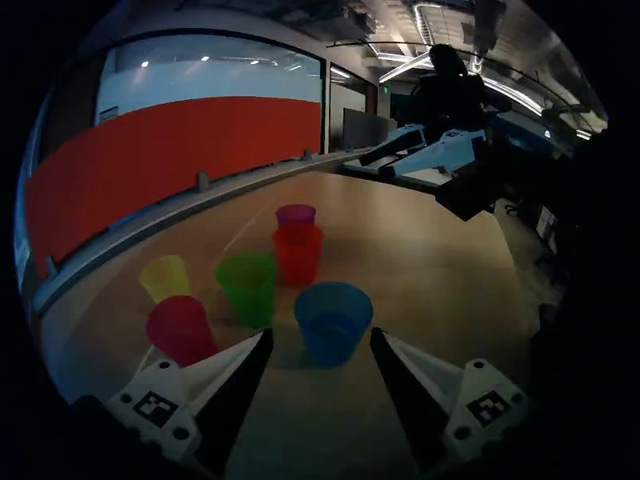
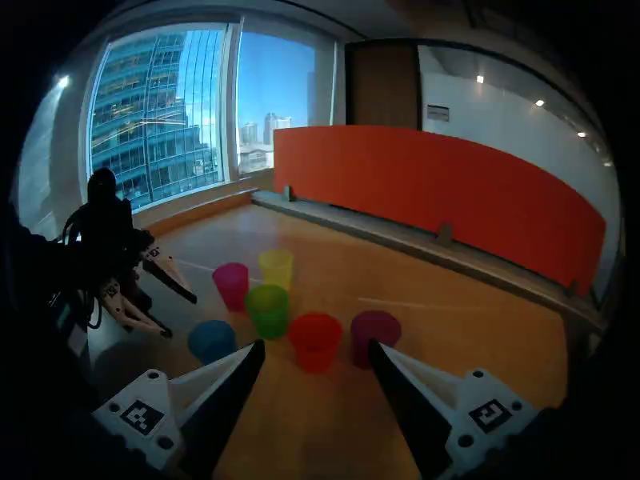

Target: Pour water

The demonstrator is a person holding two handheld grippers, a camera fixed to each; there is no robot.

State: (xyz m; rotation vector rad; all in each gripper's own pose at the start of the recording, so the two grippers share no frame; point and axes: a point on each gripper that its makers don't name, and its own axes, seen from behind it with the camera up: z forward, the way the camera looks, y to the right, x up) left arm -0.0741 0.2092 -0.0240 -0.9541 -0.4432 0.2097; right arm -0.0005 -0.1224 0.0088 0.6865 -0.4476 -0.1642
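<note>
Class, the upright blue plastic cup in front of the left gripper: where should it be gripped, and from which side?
Probably pinch the blue plastic cup across its side wall near mid-height, the left gripper coming straight in from the near side. It stands upright ahead of the open fingers; the green plastic cup crowds its left.

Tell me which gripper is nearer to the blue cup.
Left. The left gripper has the blue cup just ahead of its open fingers. The right gripper is farther, across the cup group, facing the red cup.
</note>
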